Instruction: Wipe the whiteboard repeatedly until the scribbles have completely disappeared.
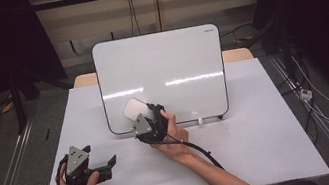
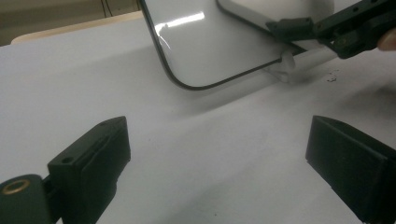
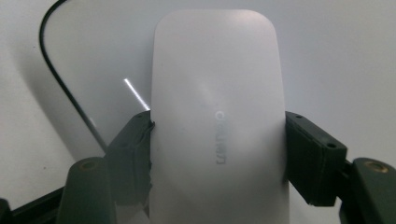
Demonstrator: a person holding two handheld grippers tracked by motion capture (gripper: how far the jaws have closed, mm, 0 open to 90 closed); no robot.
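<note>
While the right hand-held gripper [image 1: 148,113] clamps the eraser [image 1: 134,109] against the whiteboard [image 1: 168,66], wiping looks barely begun; the left hand-held gripper [image 1: 108,162] gapes empty.

upright whiteboard [image 1: 168,66] blocks rear, bare table [image 1: 262,142] right

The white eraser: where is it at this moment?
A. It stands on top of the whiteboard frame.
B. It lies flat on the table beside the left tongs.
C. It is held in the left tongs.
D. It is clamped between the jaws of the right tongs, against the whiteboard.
D: in the right gripper view the right tongs press both sides of the white eraser, held at the lower left part of the whiteboard; the left tongs stand open, holding nothing.
</note>
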